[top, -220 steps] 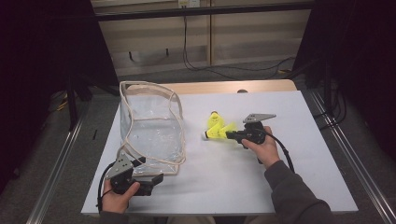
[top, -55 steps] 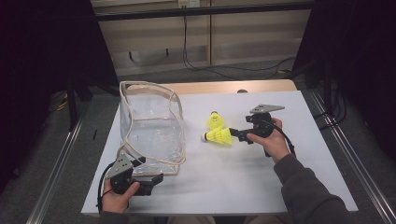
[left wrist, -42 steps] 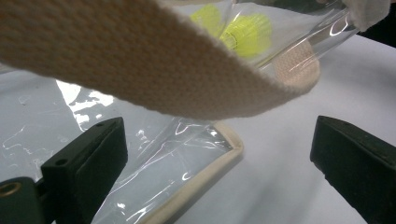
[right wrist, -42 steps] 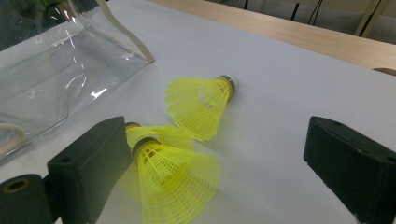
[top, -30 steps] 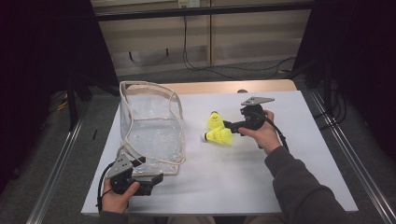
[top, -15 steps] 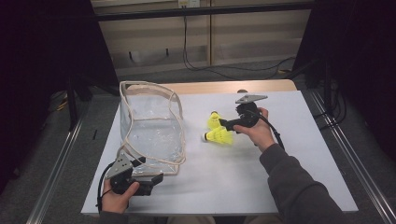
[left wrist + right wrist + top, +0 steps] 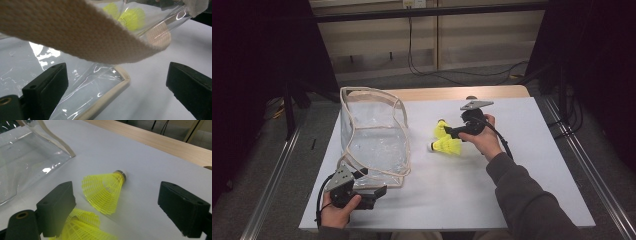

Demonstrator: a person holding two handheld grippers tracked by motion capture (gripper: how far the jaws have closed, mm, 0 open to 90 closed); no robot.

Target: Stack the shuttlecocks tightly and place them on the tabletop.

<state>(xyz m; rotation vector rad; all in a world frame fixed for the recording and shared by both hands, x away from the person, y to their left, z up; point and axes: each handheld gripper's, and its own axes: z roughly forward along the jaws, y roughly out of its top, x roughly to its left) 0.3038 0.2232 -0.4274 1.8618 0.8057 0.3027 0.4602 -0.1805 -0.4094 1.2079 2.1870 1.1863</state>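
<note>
Right gripper view: shuttlecock between open jaws

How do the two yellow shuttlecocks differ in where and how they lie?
The far shuttlecock lies farther from the person, ahead of the right gripper, its skirt between the open jaws; the near shuttlecock lies closer, low beside one jaw. The far one's white cork shows in the right gripper view; the near one shows just mesh there. Both are yellow, lying on the table outside the bag.
</note>
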